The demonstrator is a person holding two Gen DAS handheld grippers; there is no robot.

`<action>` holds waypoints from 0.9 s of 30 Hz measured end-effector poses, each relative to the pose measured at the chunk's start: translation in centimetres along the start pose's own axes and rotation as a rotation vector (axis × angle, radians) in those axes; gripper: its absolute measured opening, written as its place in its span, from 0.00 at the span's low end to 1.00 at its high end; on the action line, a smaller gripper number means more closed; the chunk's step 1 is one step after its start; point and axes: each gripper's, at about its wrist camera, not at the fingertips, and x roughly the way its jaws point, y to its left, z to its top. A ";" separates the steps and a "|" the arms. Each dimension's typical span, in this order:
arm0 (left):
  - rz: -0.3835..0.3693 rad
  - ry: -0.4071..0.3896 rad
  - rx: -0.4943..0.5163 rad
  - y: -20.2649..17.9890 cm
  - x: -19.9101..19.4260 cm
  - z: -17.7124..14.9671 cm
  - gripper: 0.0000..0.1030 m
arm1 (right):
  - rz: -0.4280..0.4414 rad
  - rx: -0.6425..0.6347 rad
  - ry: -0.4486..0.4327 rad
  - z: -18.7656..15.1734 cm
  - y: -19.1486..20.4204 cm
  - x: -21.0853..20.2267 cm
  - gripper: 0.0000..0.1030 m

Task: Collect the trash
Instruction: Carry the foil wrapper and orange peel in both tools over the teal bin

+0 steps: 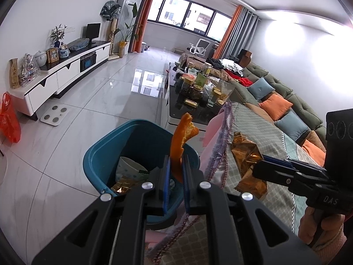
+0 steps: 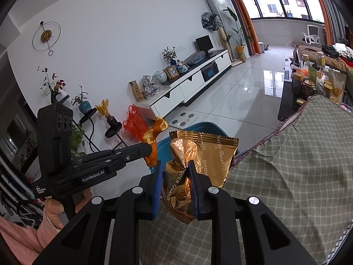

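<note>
My left gripper point(image 1: 175, 161) is shut on a strip of orange peel point(image 1: 182, 139), which stands up between the blue pads over the blue trash bin point(image 1: 99, 154). The bin holds a paper cup and gold wrappers. In the right wrist view the left gripper point(image 2: 149, 149) with the orange peel point(image 2: 154, 137) comes in from the left. My right gripper point(image 2: 175, 165) is shut on a crumpled gold foil wrapper point(image 2: 205, 154), just above the patterned cover; the blue bin rim point(image 2: 207, 126) shows behind it. In the left wrist view the right gripper point(image 1: 260, 162) with the gold wrapper point(image 1: 245, 154) sits at the right.
A checked cloth cover point(image 2: 297, 165) drapes the surface on the right. A black coffee table point(image 1: 194, 108) crowded with jars stands ahead, a green sofa point(image 1: 286, 101) with cushions beside it. A TV cabinet point(image 1: 66, 72), a floor scale point(image 1: 56, 114) and a red bag point(image 1: 8, 121) lie left.
</note>
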 end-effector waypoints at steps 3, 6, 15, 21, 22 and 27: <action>0.004 0.001 -0.004 0.2 0.2 0.0 0.11 | 0.001 -0.002 0.003 0.0 0.0 0.0 0.22; 0.007 0.006 -0.007 0.3 0.3 -0.1 0.11 | 0.002 -0.004 0.007 -0.1 0.1 0.3 0.22; 0.011 0.014 -0.011 0.6 0.8 -0.1 0.11 | 0.004 -0.006 0.016 -0.1 -0.1 1.1 0.22; 0.017 0.020 -0.017 1.1 1.2 -0.3 0.11 | 0.004 -0.005 0.017 0.0 -0.1 1.3 0.22; 0.017 0.022 -0.018 1.2 1.3 -0.3 0.11 | 0.004 -0.005 0.018 -0.1 -0.1 1.3 0.22; 0.021 0.028 -0.023 1.5 1.6 -0.5 0.11 | 0.004 -0.003 0.021 0.0 -0.1 1.4 0.22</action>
